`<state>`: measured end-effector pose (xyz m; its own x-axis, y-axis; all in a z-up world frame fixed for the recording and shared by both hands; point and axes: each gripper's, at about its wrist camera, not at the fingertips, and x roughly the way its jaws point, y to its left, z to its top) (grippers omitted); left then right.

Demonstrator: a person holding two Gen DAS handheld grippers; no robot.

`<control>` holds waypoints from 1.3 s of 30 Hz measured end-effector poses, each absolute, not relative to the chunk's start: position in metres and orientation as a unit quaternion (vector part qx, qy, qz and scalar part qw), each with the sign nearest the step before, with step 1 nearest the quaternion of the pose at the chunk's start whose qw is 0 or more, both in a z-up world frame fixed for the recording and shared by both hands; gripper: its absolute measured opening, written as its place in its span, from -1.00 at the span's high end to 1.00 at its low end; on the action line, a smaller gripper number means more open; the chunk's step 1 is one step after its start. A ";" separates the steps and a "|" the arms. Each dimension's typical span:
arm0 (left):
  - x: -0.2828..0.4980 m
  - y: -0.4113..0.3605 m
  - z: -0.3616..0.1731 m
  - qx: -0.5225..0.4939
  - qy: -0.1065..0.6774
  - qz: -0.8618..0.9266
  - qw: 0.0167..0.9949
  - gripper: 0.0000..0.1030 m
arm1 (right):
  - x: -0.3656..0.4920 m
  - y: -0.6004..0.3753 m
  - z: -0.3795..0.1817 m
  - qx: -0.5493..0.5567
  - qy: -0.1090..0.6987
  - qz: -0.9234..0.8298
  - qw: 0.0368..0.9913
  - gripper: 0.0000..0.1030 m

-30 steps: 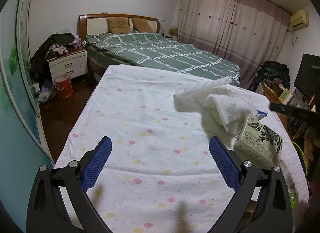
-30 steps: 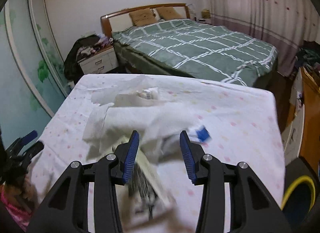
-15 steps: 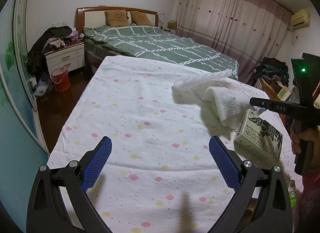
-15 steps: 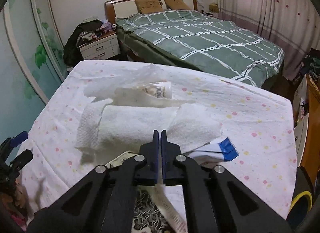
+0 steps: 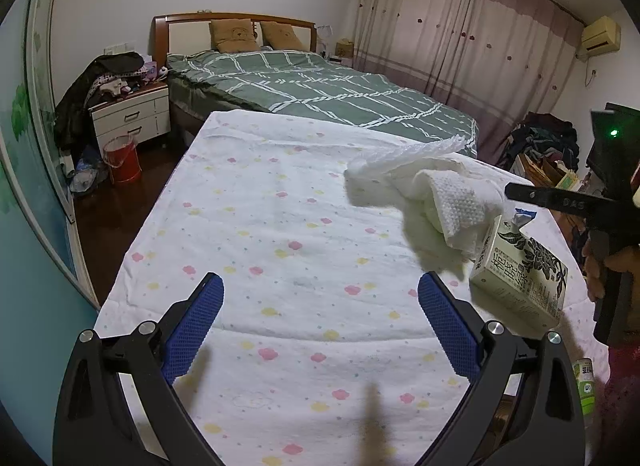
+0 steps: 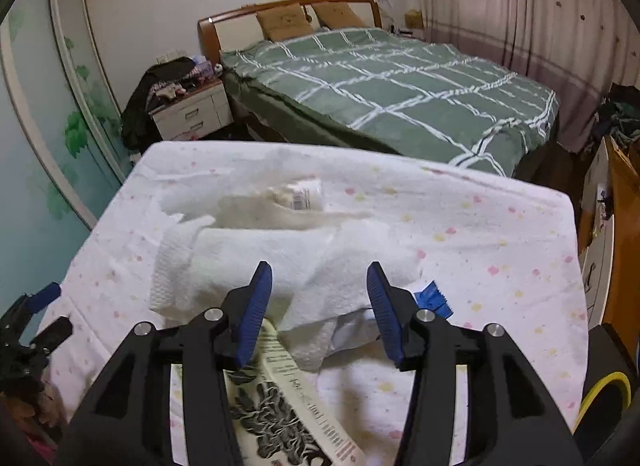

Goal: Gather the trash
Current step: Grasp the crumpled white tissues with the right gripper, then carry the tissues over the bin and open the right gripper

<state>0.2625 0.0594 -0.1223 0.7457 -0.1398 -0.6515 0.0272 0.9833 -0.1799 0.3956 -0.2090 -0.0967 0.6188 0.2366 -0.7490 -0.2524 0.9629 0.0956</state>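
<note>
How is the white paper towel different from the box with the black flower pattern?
The paper towel is soft, crumpled and plain white; the carton is stiff, with straight edges and a black flower print with writing. The paper towel spreads wide and low across the tablecloth, while the carton is a compact block lying tilted. In the right wrist view, the paper towel drapes over the carton's end. Both lie on the same dotted tablecloth, touching.

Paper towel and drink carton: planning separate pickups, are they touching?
Touching. The left wrist view shows the paper towel draped onto the drink carton top.
</note>
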 end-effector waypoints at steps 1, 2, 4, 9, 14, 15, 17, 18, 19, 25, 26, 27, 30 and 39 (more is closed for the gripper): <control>0.263 0.060 -0.122 -0.080 0.354 -0.046 0.931 -0.87 | 0.397 -0.208 -0.100 -0.010 0.420 0.138 0.897 -0.04; 0.263 0.059 -0.122 -0.081 0.353 -0.046 0.931 -0.87 | 0.399 -0.208 -0.105 -0.011 0.431 0.141 0.891 -0.06; 0.263 0.059 -0.123 -0.081 0.354 -0.047 0.931 -0.87 | 0.401 -0.207 -0.111 -0.008 0.441 0.147 0.885 -0.07; 0.263 0.057 -0.123 -0.081 0.354 -0.050 0.930 -0.87 | 0.398 -0.200 -0.117 -0.016 0.456 0.163 0.875 0.57; 0.262 0.058 -0.123 -0.082 0.355 -0.049 0.930 -0.87 | 0.386 -0.202 -0.098 -0.018 0.420 0.158 0.894 0.92; 0.262 0.058 -0.123 -0.082 0.355 -0.049 0.930 -0.87 | 0.381 -0.203 -0.090 -0.016 0.407 0.161 0.899 0.92; 0.262 0.058 -0.123 -0.083 0.355 -0.048 0.930 -0.87 | 0.375 -0.204 -0.077 -0.010 0.389 0.166 0.906 0.93; 0.263 0.058 -0.123 -0.082 0.355 -0.048 0.930 -0.87 | 0.372 -0.204 -0.068 -0.006 0.380 0.172 0.909 0.93; 0.263 0.058 -0.123 -0.082 0.354 -0.047 0.930 -0.87 | 0.368 -0.205 -0.060 -0.001 0.371 0.176 0.912 0.93; 0.263 0.059 -0.124 -0.081 0.357 -0.046 0.930 -0.87 | 0.354 -0.211 -0.019 0.026 0.332 0.200 0.921 0.93; 0.263 0.059 -0.125 -0.080 0.357 -0.046 0.930 -0.87 | 0.352 -0.212 -0.013 0.031 0.328 0.203 0.922 0.93; 0.263 0.059 -0.125 -0.080 0.357 -0.046 0.930 -0.87 | 0.349 -0.214 -0.005 0.038 0.322 0.209 0.923 0.93; 0.263 0.060 -0.125 -0.079 0.356 -0.047 0.930 -0.87 | 0.340 -0.222 0.019 0.069 0.309 0.237 0.919 0.93; 0.260 0.060 -0.124 -0.077 0.353 -0.048 0.931 -0.87 | 0.306 -0.235 0.063 0.068 0.276 0.219 0.934 0.93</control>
<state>0.2605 0.0605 -0.1240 0.7460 -0.1429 -0.6504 0.0344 0.9837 -0.1766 0.3059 -0.2351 0.0629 0.7522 0.4459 -0.4851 -0.3711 0.8951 0.2472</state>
